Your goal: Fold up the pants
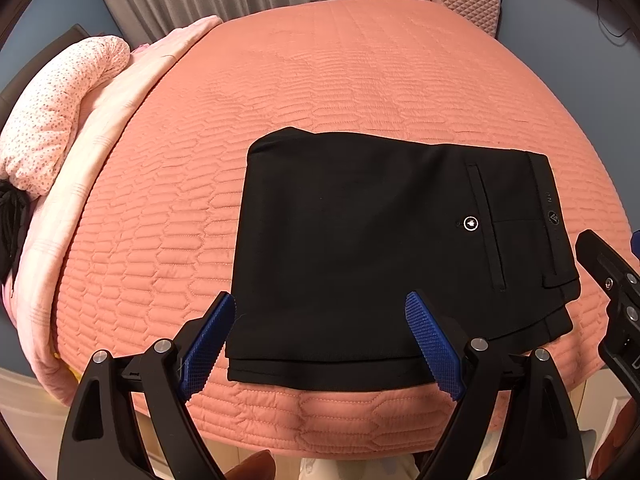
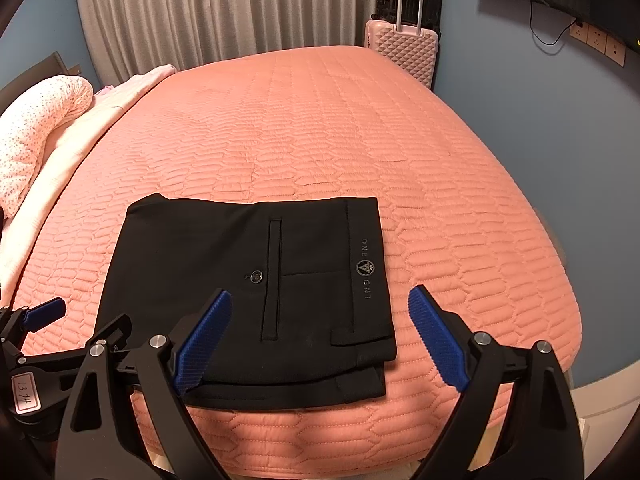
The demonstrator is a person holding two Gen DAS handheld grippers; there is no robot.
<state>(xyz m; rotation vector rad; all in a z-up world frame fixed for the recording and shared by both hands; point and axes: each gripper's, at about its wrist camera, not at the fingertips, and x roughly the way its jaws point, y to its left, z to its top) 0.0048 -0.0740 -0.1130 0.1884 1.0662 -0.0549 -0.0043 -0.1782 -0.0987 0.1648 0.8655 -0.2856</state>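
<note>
My black pants (image 1: 360, 248) lie folded flat near the front edge of the bed (image 1: 320, 60). I hold my left tool (image 1: 326, 340) and right tool (image 2: 320, 336) wide, gripping nothing.

From my left tongs (image 1: 320, 340) I see the black pants (image 1: 384, 248) folded into a flat stack on the salmon quilted bed (image 1: 320, 80), low and right of centre in the frame. My blue pads (image 1: 434, 344) stand wide apart, gripping nothing. A spotted pillow (image 1: 52, 120) lies at the far left; a pink suitcase (image 1: 468, 4) stands upper right.
</note>
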